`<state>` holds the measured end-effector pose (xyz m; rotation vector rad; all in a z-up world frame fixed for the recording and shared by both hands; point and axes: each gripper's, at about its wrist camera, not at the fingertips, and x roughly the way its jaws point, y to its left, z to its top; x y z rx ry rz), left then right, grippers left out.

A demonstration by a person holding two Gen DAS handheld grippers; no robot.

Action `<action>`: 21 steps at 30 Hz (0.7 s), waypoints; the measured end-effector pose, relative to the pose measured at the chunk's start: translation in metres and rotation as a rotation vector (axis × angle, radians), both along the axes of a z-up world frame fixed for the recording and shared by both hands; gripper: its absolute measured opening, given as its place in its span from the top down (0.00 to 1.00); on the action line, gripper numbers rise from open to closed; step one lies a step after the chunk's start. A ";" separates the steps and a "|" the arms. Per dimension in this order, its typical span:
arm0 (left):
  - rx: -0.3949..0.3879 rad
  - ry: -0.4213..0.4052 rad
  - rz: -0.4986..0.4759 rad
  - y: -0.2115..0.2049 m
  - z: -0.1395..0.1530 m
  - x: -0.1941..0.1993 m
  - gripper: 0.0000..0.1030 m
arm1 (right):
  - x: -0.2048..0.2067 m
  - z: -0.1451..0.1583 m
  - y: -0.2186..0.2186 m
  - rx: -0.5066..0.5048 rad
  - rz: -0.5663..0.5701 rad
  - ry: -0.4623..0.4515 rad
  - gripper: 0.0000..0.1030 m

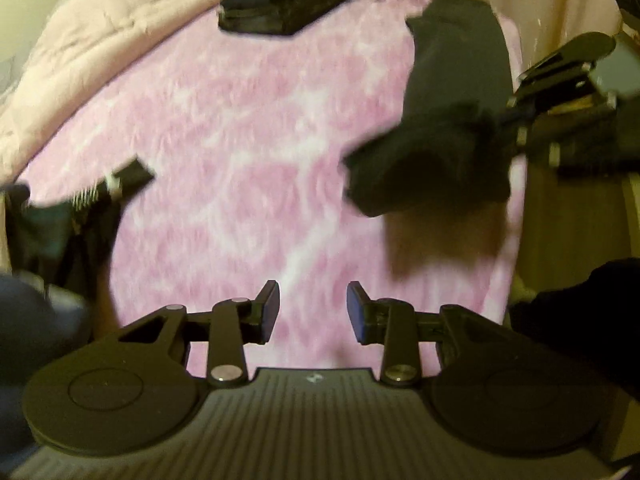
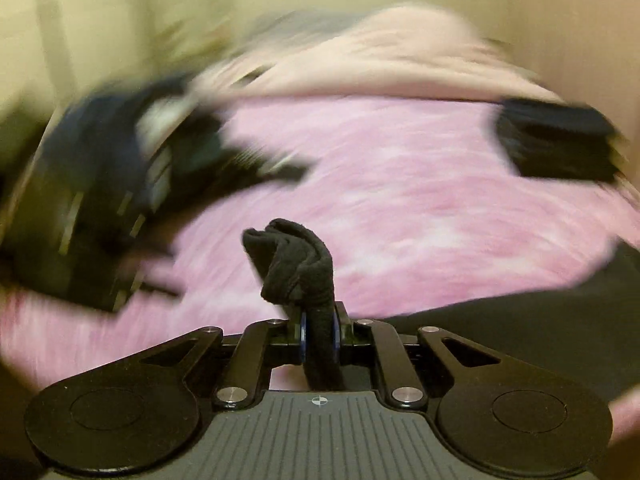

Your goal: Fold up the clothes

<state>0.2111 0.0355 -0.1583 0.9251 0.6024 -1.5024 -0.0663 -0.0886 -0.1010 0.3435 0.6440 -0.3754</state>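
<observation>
Left wrist view: mounted behind the left gripper (image 1: 313, 312), aimed forward along its fingers and down at the pink fleece blanket (image 1: 240, 140), close above it. Right gripper (image 1: 520, 120) visible at upper right of this frame.

Right wrist view: mounted behind the right gripper (image 2: 320, 330), aimed low across the same blanket toward the pale pink duvet (image 2: 380, 60); heavily motion-blurred.

Shared between views: blanket, duvet, folded dark stack (image 1: 286, 4) (image 2: 560, 144).
</observation>
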 end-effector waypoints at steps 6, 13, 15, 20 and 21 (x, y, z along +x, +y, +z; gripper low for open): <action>-0.064 0.002 -0.082 -0.076 0.021 -0.038 0.66 | -0.093 -0.001 -0.160 0.170 -0.365 -0.186 0.90; -0.007 0.024 -0.169 -0.175 0.003 -0.113 0.65 | -0.172 -0.098 -0.298 0.487 -0.612 -0.184 0.90; 0.025 0.025 -0.213 -0.196 -0.004 -0.137 0.65 | -0.176 -0.104 -0.307 0.523 -0.581 -0.165 0.90; 0.042 0.023 -0.293 -0.234 -0.013 -0.165 0.65 | -0.189 -0.100 -0.320 0.572 -0.579 -0.176 0.89; 0.045 0.022 -0.309 -0.241 -0.014 -0.170 0.65 | -0.190 -0.098 -0.320 0.574 -0.580 -0.179 0.89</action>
